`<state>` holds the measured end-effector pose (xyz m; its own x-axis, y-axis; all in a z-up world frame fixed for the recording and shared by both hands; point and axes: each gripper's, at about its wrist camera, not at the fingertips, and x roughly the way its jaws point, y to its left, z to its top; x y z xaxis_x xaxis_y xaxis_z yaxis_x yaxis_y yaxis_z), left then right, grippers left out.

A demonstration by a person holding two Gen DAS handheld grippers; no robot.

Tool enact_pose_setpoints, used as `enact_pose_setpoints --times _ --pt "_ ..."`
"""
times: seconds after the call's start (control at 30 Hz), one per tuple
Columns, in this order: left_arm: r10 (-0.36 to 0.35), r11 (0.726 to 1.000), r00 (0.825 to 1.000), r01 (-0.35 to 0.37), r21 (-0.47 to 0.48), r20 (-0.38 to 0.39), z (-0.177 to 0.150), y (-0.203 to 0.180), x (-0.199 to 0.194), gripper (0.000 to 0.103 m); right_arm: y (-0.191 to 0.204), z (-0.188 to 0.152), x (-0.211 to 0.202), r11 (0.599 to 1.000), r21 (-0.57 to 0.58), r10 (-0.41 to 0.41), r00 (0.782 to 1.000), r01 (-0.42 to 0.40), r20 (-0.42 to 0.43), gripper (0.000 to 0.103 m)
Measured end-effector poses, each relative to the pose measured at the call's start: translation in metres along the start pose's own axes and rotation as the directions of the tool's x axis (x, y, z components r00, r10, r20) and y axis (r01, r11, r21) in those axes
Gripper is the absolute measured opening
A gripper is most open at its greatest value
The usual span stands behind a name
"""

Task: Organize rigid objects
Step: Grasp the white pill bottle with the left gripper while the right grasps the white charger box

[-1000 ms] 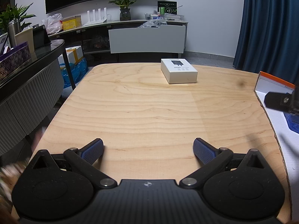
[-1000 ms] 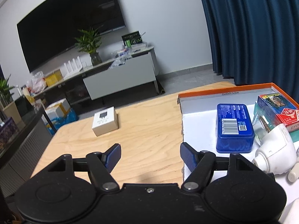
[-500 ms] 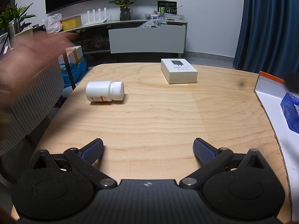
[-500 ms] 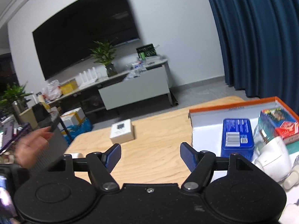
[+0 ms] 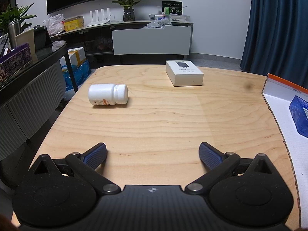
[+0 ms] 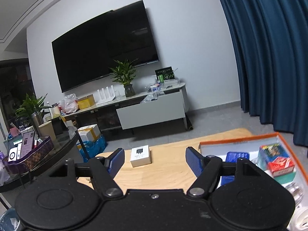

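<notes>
Wooden table (image 5: 154, 119): a rigid, likely light, roll-prone white bottle (image 5: 107, 94) on its side, best gripped across its body; left gripper (image 5: 153, 153) wide, empty; right gripper (image 6: 155, 160) empty, jaws opening.

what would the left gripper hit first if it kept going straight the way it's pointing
Probably the bare wooden table: the open left gripper tilts down at it. The white bottle and white box lie off to either side, farther on.

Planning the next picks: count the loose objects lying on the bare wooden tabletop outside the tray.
2. A white pill bottle lying on its side at the left; a white charger box at the far edge.
</notes>
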<state>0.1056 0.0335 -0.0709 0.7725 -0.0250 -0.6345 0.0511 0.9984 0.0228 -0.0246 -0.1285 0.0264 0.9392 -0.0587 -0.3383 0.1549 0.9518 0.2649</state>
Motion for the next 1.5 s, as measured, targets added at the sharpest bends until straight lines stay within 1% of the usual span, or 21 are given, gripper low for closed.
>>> enact_pose_setpoints --times 0.3,0.37,0.4,0.43,0.47,0.5,0.63,0.73,0.8,0.87,0.97,1.1,1.17,1.2,1.23,1.27,1.3,1.37,1.4,1.43,1.5 --pt "-0.002 1.000 1.000 0.002 0.005 0.000 0.000 0.000 0.000 0.103 -0.007 0.005 0.012 1.000 -0.019 -0.002 0.999 0.001 -0.045 0.085" --pt "-0.017 1.000 1.000 0.018 0.018 -0.023 0.004 0.005 -0.001 0.103 -0.006 0.007 0.019 1.000 -0.022 -0.001 0.998 0.000 -0.060 0.085" --pt "0.015 1.000 1.000 -0.015 -0.008 -0.021 0.005 0.010 -0.004 0.103 -0.006 0.007 0.021 1.000 -0.024 0.001 0.998 -0.002 -0.064 0.085" --pt "0.054 0.998 0.999 -0.054 -0.028 0.003 0.007 0.016 -0.009 0.103 -0.006 0.008 0.023 1.000 -0.027 0.005 0.998 -0.007 -0.063 0.085" --pt "0.074 0.996 0.996 -0.073 -0.041 0.038 0.010 0.023 -0.014 0.103 -0.005 0.009 0.026 0.999 -0.030 0.009 0.998 -0.011 -0.065 0.085" --pt "0.077 0.996 0.995 -0.074 -0.047 0.062 0.014 0.030 -0.017 0.103 -0.005 0.010 0.030 0.999 -0.032 0.012 0.998 -0.014 -0.067 0.085" --pt "0.125 0.991 0.990 -0.122 -0.050 0.072 0.038 0.055 -0.003 0.103 0.001 0.012 0.051 0.999 -0.022 0.029 0.996 -0.031 -0.083 0.085" --pt "0.111 0.993 0.994 -0.111 -0.044 0.003 0.049 0.067 0.024 0.103 0.009 0.012 0.068 0.998 -0.032 0.045 0.994 -0.048 -0.095 0.085" --pt "0.113 0.992 0.994 -0.112 -0.059 0.006 0.054 0.073 0.034 0.103 0.014 0.012 0.079 0.997 -0.038 0.057 0.993 -0.061 -0.108 0.085" --pt "0.112 0.993 0.994 -0.112 -0.048 0.011 0.059 0.074 0.043 0.103 0.020 0.011 0.091 0.996 -0.060 0.062 0.991 -0.070 -0.122 0.085" --pt "0.091 0.995 0.996 -0.091 -0.037 -0.012 0.064 0.071 0.057 0.103 0.028 0.013 0.113 0.994 -0.080 0.059 0.988 -0.071 -0.141 0.085" --pt "0.096 0.995 0.995 -0.096 -0.017 -0.003 0.067 0.068 0.063 0.103 0.034 0.015 0.151 0.993 -0.100 0.050 0.979 -0.071 -0.198 0.090" --pt "0.070 0.997 0.998 -0.070 -0.028 0.001 0.067 0.070 0.066 0.103 0.038 0.015 0.172 0.988 -0.127 0.053 0.971 -0.085 -0.235 0.091" --pt "0.058 0.998 0.998 -0.058 -0.034 0.002 0.067 0.071 0.067 0.101 0.039 0.014 0.184 0.986 -0.139 0.052 0.964 -0.091 -0.261 0.091" --pt "0.047 0.998 0.999 -0.047 -0.038 0.002 0.067 0.072 0.069 0.091 0.041 0.014 0.196 0.986 -0.146 0.040 0.958 -0.084 -0.283 0.092" --pt "0.034 0.999 0.999 -0.034 -0.043 -0.001 0.066 0.074 0.070 0.084 0.042 0.014 0.207 0.986 -0.145 0.034 0.954 -0.081 -0.298 0.092" --pt "0.036 0.998 0.999 -0.035 -0.043 0.010 0.065 0.073 0.070 0.080 0.042 0.013 0.217 0.987 -0.136 0.037 0.951 -0.083 -0.308 0.092" --pt "0.026 0.999 0.999 -0.025 -0.041 0.022 0.064 0.074 0.068 0.068 0.045 0.011 0.239 0.989 -0.122 0.038 0.939 -0.084 -0.342 0.092" --pt "0.026 0.999 0.999 -0.025 -0.037 0.025 0.065 0.074 0.067 0.064 0.046 0.008 0.250 0.989 -0.117 0.041 0.930 -0.089 -0.365 0.092" --pt "0.017 0.999 1.000 -0.016 -0.039 0.025 0.065 0.075 0.066 0.064 0.048 0.005 0.262 0.989 -0.114 0.037 0.919 -0.089 -0.392 0.092" --pt "0.010 0.999 1.000 -0.009 -0.043 0.025 0.065 0.076 0.065 0.064 0.053 -0.002 0.282 0.988 -0.139 -0.002 0.906 -0.063 -0.422 0.092"
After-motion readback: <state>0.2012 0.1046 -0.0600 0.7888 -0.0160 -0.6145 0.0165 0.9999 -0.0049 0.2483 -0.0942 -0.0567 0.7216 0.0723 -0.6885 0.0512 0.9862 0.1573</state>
